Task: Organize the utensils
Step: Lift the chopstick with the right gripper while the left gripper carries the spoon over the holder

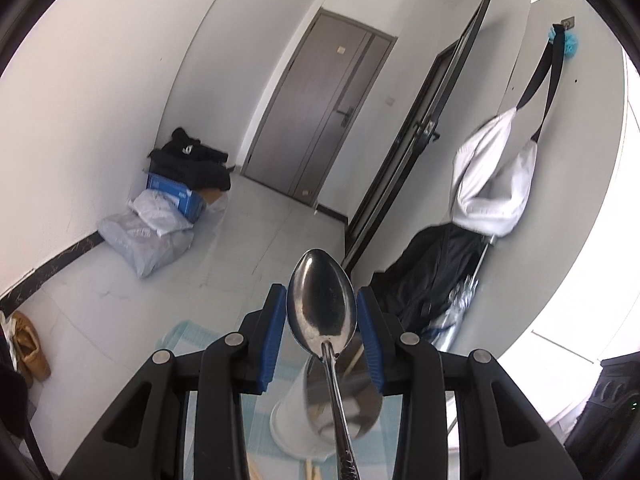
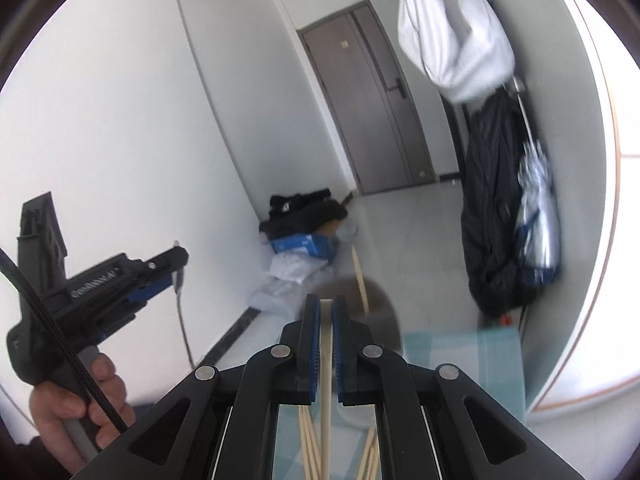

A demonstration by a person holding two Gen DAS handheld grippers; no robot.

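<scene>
Left gripper [image 1: 321, 312] pinching spoon [image 1: 321, 300] by the bowl, right gripper [image 2: 326, 316] clamped on a chopstick [image 2: 326, 360], both above the cup [image 1: 296, 412]; could easily slip, twist, miss the cup

Ahead of both grippers the tiled floor [image 1: 280, 216] lies open up to the closed grey door [image 1: 320, 120]. Bags and a blue box [image 1: 176, 196] crowd the left wall; hanging jackets [image 2: 492, 208] and a white bag [image 1: 492, 176] block the right.

Both wrist views toward shared grey door [image 1: 320, 108]
</scene>
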